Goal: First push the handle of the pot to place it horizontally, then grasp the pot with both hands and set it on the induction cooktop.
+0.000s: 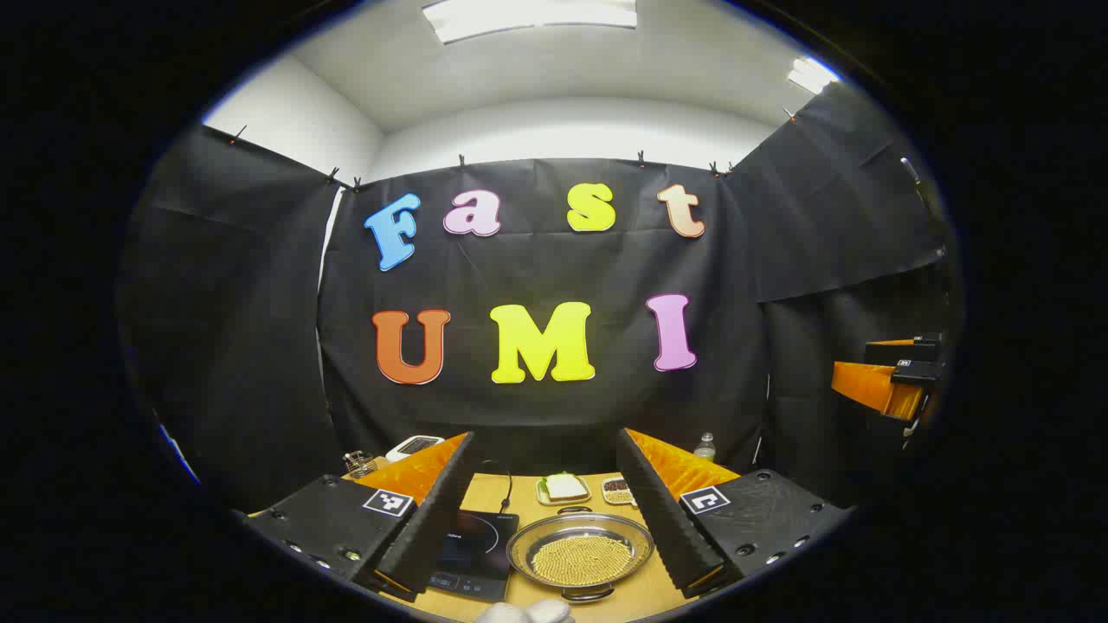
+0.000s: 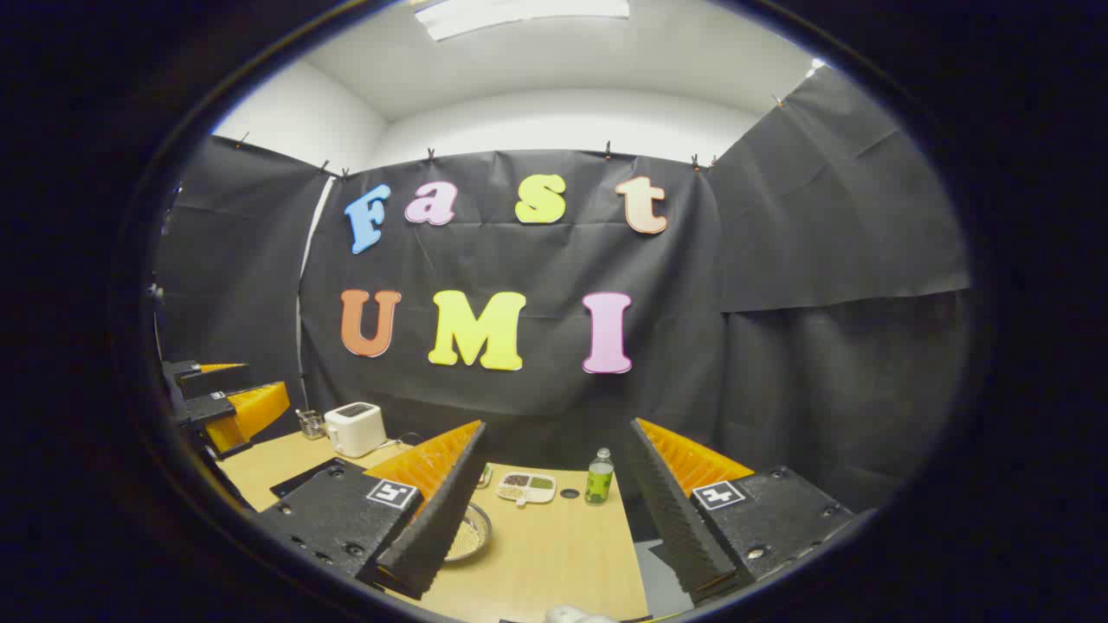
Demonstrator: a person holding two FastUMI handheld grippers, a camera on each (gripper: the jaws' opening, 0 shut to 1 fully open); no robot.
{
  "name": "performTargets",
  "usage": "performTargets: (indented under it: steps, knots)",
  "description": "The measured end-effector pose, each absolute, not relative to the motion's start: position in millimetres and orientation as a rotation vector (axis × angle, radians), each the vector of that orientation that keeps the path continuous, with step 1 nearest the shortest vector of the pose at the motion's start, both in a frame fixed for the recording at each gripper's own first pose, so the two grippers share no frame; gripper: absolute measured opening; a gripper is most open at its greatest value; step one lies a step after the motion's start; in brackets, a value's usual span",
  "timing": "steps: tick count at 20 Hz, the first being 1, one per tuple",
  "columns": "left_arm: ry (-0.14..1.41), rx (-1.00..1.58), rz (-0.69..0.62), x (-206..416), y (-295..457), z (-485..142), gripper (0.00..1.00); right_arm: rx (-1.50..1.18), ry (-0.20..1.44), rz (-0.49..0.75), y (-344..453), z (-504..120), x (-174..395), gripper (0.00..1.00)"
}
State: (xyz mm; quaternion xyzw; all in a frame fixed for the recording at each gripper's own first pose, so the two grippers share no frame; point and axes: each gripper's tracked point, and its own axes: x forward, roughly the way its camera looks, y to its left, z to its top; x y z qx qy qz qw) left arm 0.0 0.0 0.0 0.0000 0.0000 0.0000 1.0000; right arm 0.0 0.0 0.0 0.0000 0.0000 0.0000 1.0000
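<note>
On table [image 1: 645, 593]: pot [image 1: 580, 554], cooktop [image 1: 476, 545] label unreadable.

Left gripper view: raised above table [image 1: 645, 588], facing booth's back wall, tilted slightly down; pot [image 1: 580, 550] and induction cooktop [image 1: 474, 543] close below, between own fingers.
Right gripper view: similar height, same heading, set further right; pot [image 2: 472, 529] at lower left, green bottle [image 2: 598, 476] ahead.
Shared: back wall, ceiling light, tabletop, pot, divided snack dish [image 2: 525, 487]. Each gripper visible at edge of other's view.
</note>
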Motion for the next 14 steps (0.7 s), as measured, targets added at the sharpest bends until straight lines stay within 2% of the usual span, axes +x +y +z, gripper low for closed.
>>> performTargets:
  steps: [11,14]
  knots:
    - [-0.004,0.020,0.048,-7,44,0,0.96,0.049,0.014,0.019,25,-3,8,1.00]
    - [0.009,0.016,0.058,-12,50,-8,0.96,0.055,0.030,0.064,46,-8,16,1.00]
